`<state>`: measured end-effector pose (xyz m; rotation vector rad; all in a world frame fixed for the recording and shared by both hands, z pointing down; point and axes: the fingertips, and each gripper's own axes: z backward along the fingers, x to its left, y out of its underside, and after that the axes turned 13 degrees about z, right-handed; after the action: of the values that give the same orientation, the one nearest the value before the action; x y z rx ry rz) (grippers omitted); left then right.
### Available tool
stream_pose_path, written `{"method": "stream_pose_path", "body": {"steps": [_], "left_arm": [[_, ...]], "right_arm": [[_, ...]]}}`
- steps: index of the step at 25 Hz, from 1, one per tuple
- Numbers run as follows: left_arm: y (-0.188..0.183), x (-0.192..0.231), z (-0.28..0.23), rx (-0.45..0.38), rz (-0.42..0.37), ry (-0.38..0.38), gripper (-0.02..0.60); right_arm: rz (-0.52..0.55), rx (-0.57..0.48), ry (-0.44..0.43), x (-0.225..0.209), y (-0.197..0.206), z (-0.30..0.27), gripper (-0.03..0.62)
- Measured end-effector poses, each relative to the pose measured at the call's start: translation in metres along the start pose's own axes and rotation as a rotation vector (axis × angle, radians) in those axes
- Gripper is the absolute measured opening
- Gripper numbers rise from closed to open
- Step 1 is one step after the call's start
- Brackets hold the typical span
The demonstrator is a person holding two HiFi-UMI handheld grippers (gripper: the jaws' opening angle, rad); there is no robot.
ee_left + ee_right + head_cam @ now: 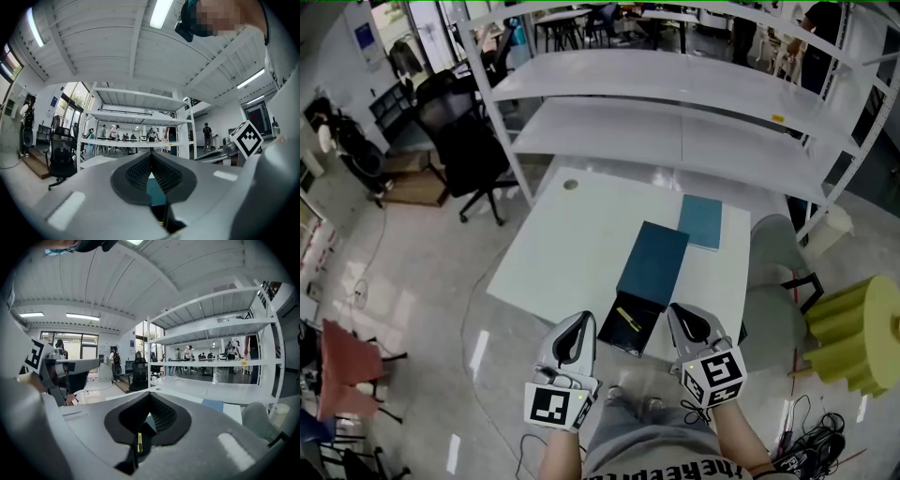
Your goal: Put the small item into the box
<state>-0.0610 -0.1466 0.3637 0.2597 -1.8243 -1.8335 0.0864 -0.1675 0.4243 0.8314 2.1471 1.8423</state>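
Observation:
A dark teal box lies on the white table, its black open part at the near end. A small yellow item lies inside that black part; it also shows in the right gripper view as a yellow item below the jaws. A lighter teal flat piece lies behind the box. My left gripper is shut and empty, just left of the open part. My right gripper is shut and empty, just right of it. The left gripper view shows the left gripper with jaws touching over the teal box.
A white shelving unit stands behind the table. A black office chair is at the far left, a grey chair at the table's right, a yellow foam block beyond it. A red chair stands at the lower left.

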Motion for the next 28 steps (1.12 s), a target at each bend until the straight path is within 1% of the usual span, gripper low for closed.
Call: {"method": "stream_pose_path", "body": {"steps": [15, 24, 28], "left_arm": [[-0.007, -0.011, 0.014, -0.026, -0.012, -0.027, 0.011], [-0.014, -0.020, 0.020, -0.049, -0.017, -0.031, 0.011], [-0.014, -0.025, 0.022, -0.054, -0.025, -0.033, 0.011]], "right_arm": [[0.039, -0.119, 0.038, -0.011, -0.041, 0.032, 0.002], [0.041, -0.170, 0.047, -0.013, -0.051, 0.047, 0.002], [0.060, -0.181, 0.048, -0.013, -0.055, 0.053, 0.002]]}}
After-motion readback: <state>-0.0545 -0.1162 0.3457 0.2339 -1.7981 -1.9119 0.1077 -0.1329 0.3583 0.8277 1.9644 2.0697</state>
